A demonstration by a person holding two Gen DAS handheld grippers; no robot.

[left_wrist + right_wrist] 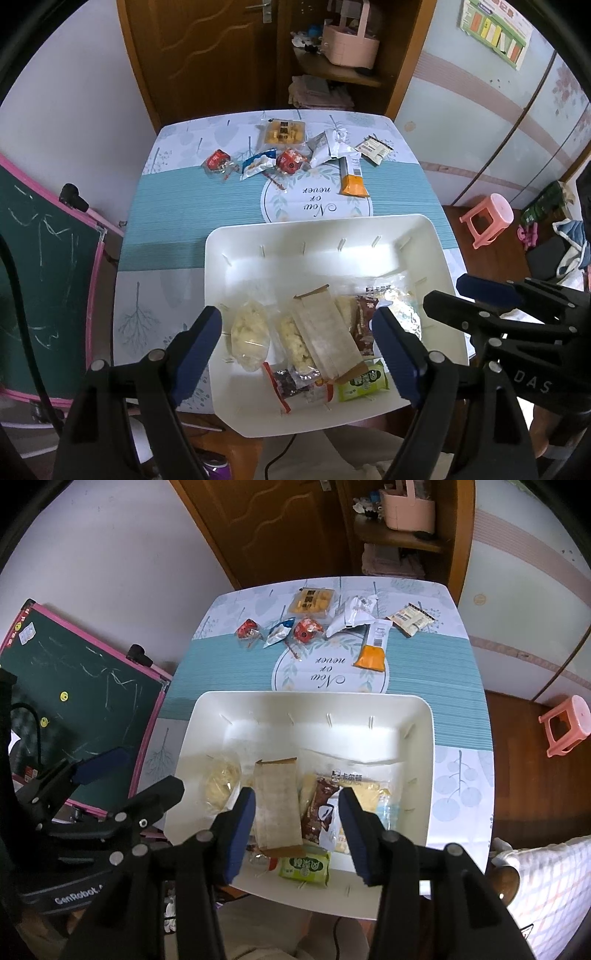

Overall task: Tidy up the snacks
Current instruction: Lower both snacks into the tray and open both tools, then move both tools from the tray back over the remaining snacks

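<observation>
Left wrist view: left tool (297,345) spread, empty, over the tray (236,245); right tool (297,832) likewise. Beyond both, bare surface (177,218), then loose snacks (284,157) by its far edge.

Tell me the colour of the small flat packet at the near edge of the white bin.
Green, best seen in the right wrist view.

Snacks (295,158) behind bin (258,236)

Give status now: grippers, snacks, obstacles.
Left gripper, right gripper open, empty. White tray part filled; orange packet outside. Nothing blocks.
</observation>
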